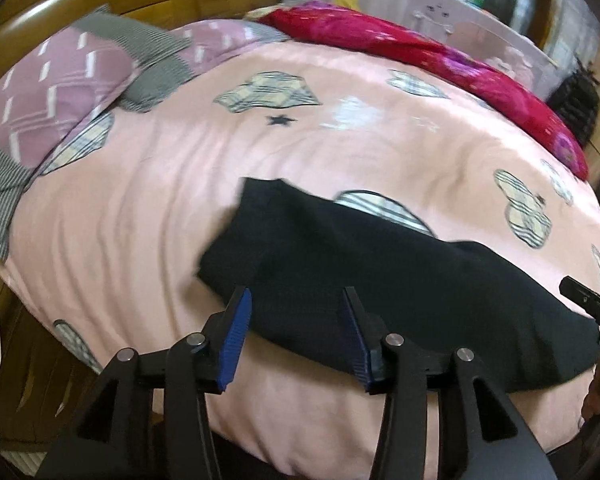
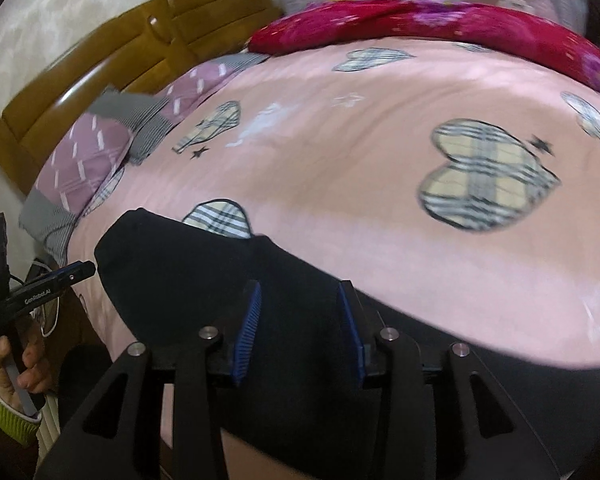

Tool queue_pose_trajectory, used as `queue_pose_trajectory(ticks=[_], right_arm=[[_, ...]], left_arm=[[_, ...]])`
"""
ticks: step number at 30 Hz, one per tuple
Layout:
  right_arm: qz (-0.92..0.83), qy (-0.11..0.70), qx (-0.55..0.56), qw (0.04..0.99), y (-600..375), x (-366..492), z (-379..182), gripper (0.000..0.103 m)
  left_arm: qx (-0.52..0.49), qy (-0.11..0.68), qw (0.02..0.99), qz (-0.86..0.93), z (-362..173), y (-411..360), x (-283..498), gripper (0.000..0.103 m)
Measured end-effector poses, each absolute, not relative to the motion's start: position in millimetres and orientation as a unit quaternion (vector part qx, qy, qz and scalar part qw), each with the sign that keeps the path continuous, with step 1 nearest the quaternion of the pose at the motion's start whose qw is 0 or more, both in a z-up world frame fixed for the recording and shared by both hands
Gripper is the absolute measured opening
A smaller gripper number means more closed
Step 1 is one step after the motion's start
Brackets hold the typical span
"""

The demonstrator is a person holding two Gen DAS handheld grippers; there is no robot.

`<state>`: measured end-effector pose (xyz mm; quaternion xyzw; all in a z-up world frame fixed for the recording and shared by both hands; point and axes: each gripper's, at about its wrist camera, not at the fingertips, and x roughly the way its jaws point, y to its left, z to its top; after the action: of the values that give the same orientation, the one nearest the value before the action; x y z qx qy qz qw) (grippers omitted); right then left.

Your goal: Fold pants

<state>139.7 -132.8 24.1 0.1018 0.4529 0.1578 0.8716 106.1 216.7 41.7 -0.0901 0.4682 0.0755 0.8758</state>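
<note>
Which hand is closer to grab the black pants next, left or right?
Probably right. The right tool is open with the black pants already between its fingers; the left tool, also open, hovers at the pants' near edge.

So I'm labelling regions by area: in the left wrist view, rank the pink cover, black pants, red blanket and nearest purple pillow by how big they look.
1. Pink cover
2. Black pants, though they lie nearest the camera, which enlarges them
3 and 4. Red blanket and purple pillow: too alike to rank.
</note>
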Motion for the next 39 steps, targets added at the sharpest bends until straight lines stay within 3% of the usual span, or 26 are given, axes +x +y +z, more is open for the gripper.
queue_pose_trajectory(ticks=[19,28,34,39], right_arm=[[-0.006,0.428,0.237,0.872,-283,-5,15,0.041],[-0.049,0.411,0.285,0.864,-323,-27,8,0.042],[-0.069,0.408,0.320,0.852,-342,-34,-6,0.055],[-0.078,0.406,0.349,0.841,-356,-36,-18,0.056]], left_arm=[[0.057,0.514,0.844,-0.144,44,7,127,0.056],[0.135,0.524,0.809,-0.232,42,-96,139,0.058],[0.162,0.527,0.792,-0.260,37,-144,150,0.058],[0.175,0.534,0.778,-0.281,32,-174,160,0.059]])
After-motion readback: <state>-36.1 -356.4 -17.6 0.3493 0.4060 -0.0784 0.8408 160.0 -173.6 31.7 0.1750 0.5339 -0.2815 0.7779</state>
